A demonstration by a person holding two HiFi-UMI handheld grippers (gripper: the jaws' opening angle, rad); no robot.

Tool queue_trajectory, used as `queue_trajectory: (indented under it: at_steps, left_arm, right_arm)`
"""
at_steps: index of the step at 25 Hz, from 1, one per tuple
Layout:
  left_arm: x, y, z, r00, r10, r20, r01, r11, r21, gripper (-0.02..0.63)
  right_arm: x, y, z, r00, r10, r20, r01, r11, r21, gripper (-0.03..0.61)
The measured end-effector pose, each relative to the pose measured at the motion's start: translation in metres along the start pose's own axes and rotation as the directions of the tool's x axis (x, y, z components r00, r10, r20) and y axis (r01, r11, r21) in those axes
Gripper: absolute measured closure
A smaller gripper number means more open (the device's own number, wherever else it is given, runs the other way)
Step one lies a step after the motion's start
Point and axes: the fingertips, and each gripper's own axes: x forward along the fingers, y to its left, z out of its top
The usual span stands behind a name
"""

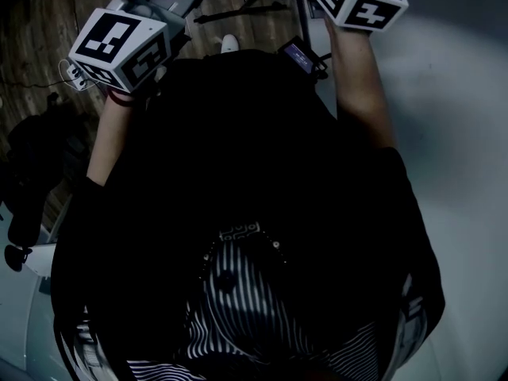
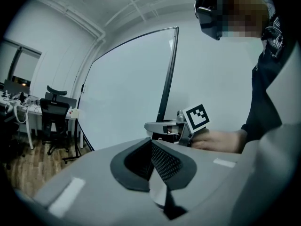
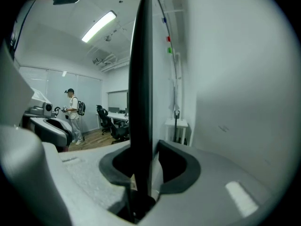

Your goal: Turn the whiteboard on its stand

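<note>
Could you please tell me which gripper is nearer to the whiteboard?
Right. The right gripper has the edge of the whiteboard between its fingers; the left gripper is apart from it.

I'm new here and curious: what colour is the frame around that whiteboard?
Black. The whiteboard frame shows best, edge-on, in the right gripper view.

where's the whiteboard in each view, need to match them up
Head view: whiteboard, pale face down the right side.
Left gripper view: big pale panel at centre left, black edge on its right.
Right gripper view: edge-on, black frame up the middle, face at right.
Shared landmark: the right gripper clamped on that black edge.
</note>
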Motion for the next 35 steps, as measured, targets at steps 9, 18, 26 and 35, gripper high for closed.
queue_trajectory:
  at_steps: [9, 18, 26, 35]
  left_arm:
    - [-0.002, -0.009, -0.004, 1.000, 0.005, 0.020, -0.005, 1.000, -0.012, 0.612]
    - [-0.010, -0.011, 0.006, 0.998, 0.011, 0.054, -0.011, 1.000, 0.000, 0.612]
    - [-0.010, -0.026, 0.008, 0.998, 0.010, 0.063, -0.011, 1.000, 0.010, 0.612]
    - [-0.021, 0.008, 0.010, 0.996, 0.086, 0.028, -0.085, 0.996, -0.017, 0.612]
  right_arm:
    - [-0.066, 0.003, -0.016, 0.994, 0.108, -0.006, -0.107, 0.993, 0.046, 0.449]
    - [-0.102, 0.057, -0.006, 0.932, 0.349, 0.099, -0.356, 0.932, 0.066, 0.577]
    - [-0.097, 0.074, -0.015, 0.913, 0.399, 0.082, -0.404, 0.912, 0.066, 0.577]
    - [-0.067, 0.088, -0.009, 0.892, 0.451, 0.042, -0.453, 0.888, 0.080, 0.577]
